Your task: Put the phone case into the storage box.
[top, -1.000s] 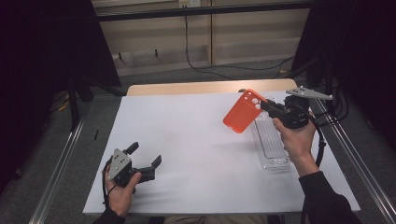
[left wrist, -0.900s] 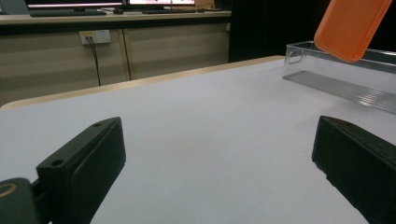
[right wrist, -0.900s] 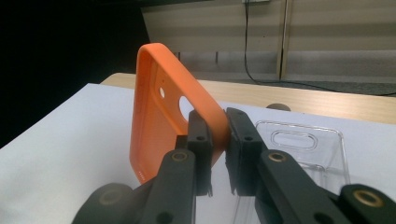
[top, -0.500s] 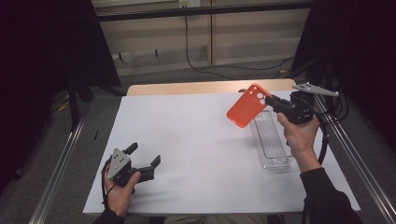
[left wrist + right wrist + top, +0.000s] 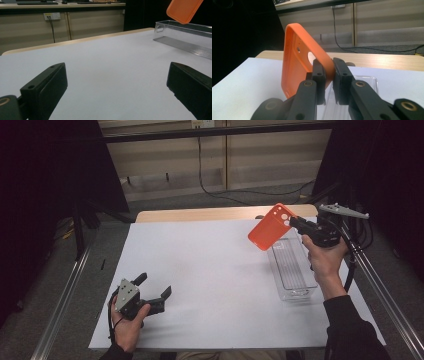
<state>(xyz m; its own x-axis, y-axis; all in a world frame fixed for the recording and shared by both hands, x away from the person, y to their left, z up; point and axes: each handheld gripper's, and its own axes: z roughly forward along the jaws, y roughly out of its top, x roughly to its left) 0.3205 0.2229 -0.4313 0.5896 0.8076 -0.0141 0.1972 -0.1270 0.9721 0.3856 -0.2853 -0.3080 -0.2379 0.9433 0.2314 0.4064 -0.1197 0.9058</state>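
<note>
While its rim is showing a thin edge, the orange phone case (image 5: 270,226), with round camera cutouts, is tilting in the air above the far end of the clear tray (image 5: 292,270) at the counter's (image 5: 210,270) right. The right hand-held gripper (image 5: 329,72) is clamping its edge. The left hand-held gripper (image 5: 152,292) is resting near left, jaws apart, holding nothing.

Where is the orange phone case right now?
In the high view the orange phone case is at the right, off the table, pinched in the right gripper above the far end of the clear plastic tray.
</note>
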